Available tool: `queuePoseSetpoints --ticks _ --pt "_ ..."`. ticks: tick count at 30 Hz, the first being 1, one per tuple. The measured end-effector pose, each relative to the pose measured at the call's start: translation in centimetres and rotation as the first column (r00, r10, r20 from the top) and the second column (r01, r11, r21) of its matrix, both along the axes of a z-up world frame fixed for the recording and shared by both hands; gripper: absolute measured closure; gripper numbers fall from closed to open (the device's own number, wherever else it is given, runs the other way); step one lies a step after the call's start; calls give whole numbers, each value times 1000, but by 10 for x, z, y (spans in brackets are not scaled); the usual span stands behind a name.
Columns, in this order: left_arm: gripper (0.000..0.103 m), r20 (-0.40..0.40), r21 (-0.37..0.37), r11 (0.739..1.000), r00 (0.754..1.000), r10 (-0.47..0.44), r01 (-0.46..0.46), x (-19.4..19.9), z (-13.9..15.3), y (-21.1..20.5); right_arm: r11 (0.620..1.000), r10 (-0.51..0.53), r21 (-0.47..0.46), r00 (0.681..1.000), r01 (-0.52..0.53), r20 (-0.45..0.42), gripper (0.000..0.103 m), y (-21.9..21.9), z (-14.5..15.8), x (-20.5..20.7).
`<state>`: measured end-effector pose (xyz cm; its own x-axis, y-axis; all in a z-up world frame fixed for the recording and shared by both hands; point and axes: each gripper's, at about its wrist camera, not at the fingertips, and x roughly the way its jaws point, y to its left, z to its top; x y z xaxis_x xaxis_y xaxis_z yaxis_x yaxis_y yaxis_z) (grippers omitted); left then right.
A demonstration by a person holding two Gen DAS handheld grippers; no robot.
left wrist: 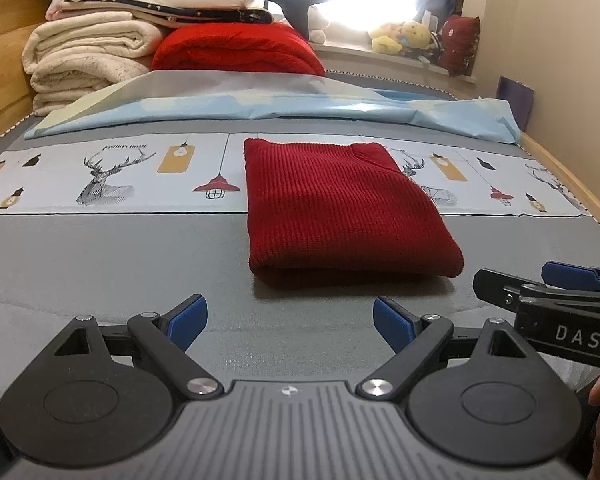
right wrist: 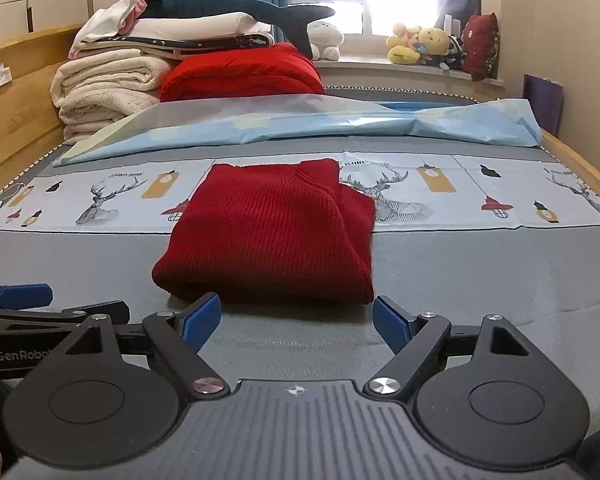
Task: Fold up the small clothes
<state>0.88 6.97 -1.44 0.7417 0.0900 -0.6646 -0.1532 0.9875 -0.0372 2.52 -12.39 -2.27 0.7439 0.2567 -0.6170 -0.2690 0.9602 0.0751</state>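
Folded red sweater (left wrist: 340,208) lies mid-frame on the bed (left wrist: 100,264), long axis running away, bare grey mattress around; the left hand-held gripper (left wrist: 290,320) and right hand-held gripper (right wrist: 296,320) gape wide, empty.

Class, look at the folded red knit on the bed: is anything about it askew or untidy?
Slightly. The red knit lies folded on the bed, but in the right wrist view a flap sticks out along its right edge, so the sides are not square.

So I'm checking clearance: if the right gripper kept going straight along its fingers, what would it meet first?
Probably the folded red sweater, at its near edge. The right gripper is open and empty, with only a short strip of bare grey bedcover before it; depth is uncertain.
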Motion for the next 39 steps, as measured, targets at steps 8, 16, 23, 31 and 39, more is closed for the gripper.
queuePoseSetpoints --ticks 8,16,23,31,39 --pt "10 21 18 1000 1000 -12 12 0 -1 -5 1000 2 -3 1000 -2 2 19 2 0 1" --pt "10 19 12 1000 1000 -15 14 4 -2 -5 1000 2 -8 1000 -2 4 19 3 -1 1" --pt "10 16 9 1000 1000 -17 17 5 -4 -3 1000 0 -8 1000 0 1 19 3 -2 3" --pt "10 15 6 1000 1000 -17 16 6 -5 -3 1000 0 -8 1000 0 0 19 3 -2 3" --pt "10 13 4 1000 1000 -20 20 7 -6 -2 1000 0 -8 1000 0 1 19 3 -2 3"
